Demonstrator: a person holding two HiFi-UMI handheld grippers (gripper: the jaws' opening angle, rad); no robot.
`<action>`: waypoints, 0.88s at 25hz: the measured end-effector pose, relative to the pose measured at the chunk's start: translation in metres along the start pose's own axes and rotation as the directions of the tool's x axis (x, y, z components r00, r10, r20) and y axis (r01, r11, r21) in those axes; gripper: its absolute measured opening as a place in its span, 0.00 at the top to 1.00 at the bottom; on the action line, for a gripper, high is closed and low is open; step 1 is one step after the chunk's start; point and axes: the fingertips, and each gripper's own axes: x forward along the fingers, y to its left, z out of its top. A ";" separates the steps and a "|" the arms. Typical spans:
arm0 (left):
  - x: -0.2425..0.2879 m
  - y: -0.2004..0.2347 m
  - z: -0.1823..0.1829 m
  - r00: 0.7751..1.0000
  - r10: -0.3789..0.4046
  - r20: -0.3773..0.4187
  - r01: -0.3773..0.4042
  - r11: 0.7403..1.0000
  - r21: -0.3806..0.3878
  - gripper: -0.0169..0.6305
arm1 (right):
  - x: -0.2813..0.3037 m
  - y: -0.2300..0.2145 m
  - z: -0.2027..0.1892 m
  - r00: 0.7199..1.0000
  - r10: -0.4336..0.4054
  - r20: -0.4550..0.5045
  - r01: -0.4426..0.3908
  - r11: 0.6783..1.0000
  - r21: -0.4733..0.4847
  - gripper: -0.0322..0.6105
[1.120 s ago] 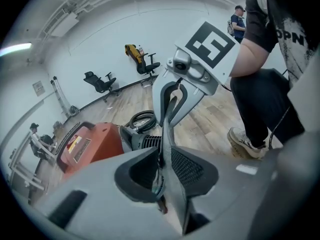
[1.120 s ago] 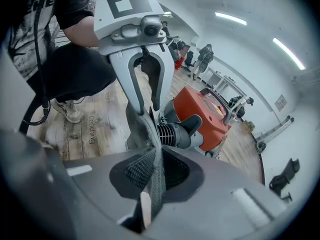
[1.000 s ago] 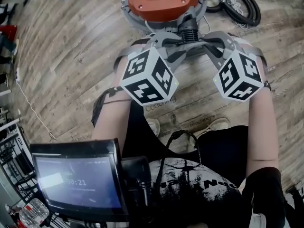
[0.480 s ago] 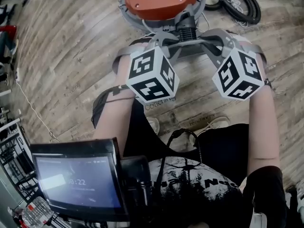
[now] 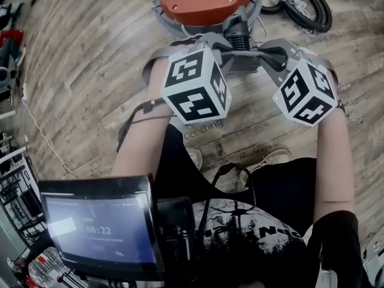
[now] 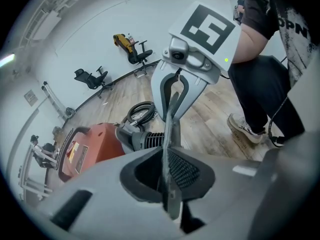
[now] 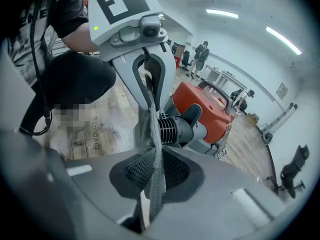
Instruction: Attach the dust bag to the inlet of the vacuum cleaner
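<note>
**Student:** What do the two tools hold?

**Tutor:** The left gripper (image 6: 167,171) is clamped on a thin grey edge of the dust bag (image 7: 153,134). Its jaws have just been closing, and the fabric stands edge-on between them. The right gripper (image 7: 152,176) pinches the same grey material, with its pads pressed on the cloth. Neither is empty.

**Student:** Where is the bag, then?

**Tutor:** It spans the gap from one pair of jaws to the other as a taut band, well above the floor (image 5: 90,71).

**Student:** And the target?

**Tutor:** The inlet (image 7: 170,129), a black ribbed neck on the orange vacuum cleaner (image 5: 201,2), lies just beyond both sets of jaws and in the gap between them. It sits inboard of each gripper: toward the right one as seen from the left, and toward the left one as seen from the right.

**Student:** How do the axes run?

**Tutor:** The neck appears to point back toward the grippers, while the band runs crosswise, from jaw to jaw. The two are roughly at right angles, which suits slipping an opening over the neck.

**Student:** Which hand is nearer?

**Tutor:** The inlet sits about midway; the left looks slightly closer, if either. The head view shows the band crossing the neck, but whether they touch cannot be told. The coming move probably calls for both hands to advance together along the neck's axis.
</note>
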 end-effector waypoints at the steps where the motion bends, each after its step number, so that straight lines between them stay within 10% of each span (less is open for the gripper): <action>1: -0.001 0.000 0.002 1.000 -0.001 0.002 0.001 1.000 0.001 0.93 | 0.000 0.000 -0.001 1.000 0.002 0.001 -0.002 1.000 0.009 0.90; 11: 0.011 -0.007 -0.032 0.999 0.014 0.033 -0.009 0.990 -0.141 0.93 | -0.006 -0.002 0.038 0.997 -0.072 0.028 0.075 0.989 -0.127 0.90; 22: 0.000 0.015 -0.001 0.998 0.026 0.049 -0.024 0.999 -0.048 0.93 | 0.003 -0.008 0.003 0.999 -0.035 0.009 0.035 0.999 -0.002 0.90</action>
